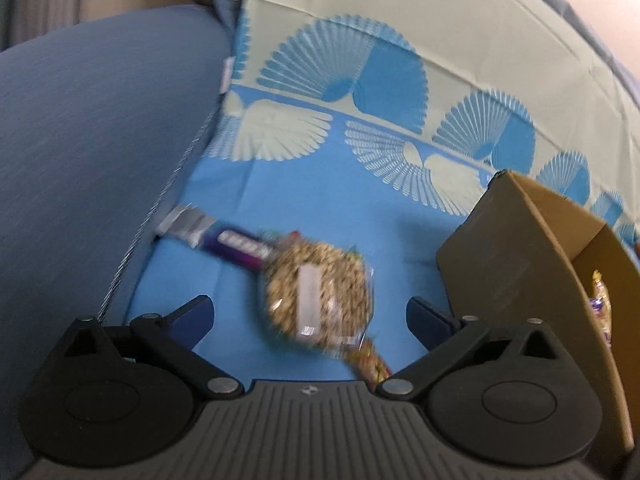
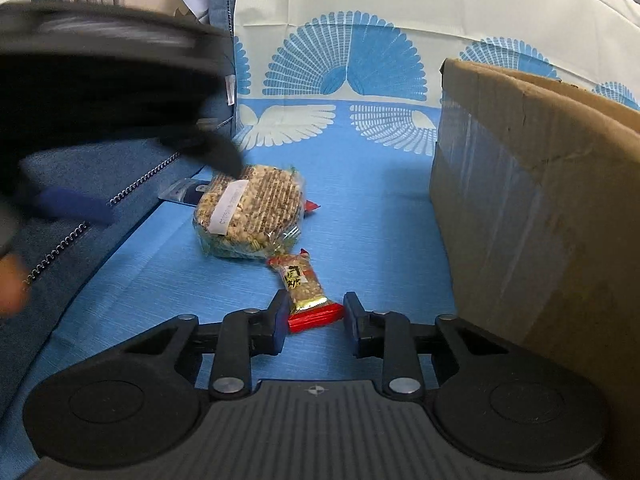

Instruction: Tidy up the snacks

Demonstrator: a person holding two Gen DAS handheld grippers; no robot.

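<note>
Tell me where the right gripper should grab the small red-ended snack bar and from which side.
Grip the snack bar across its narrow width, near the red crimped near end. It lies flat on the blue cloth, lengthwise along the right gripper, whose open fingers already flank that end. Come straight forward and low, then close.

A home, seemingly: a fan-patterned blue bedsheet point(image 1: 304, 216) beside a zippered blue cushion point(image 1: 88, 168).

Cardboard box point(image 2: 532, 200) walls off bare cloth point(image 2: 380, 216) rightward

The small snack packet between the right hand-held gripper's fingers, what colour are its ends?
Red ends on the small snack packet, clearest in the right wrist view.
</note>
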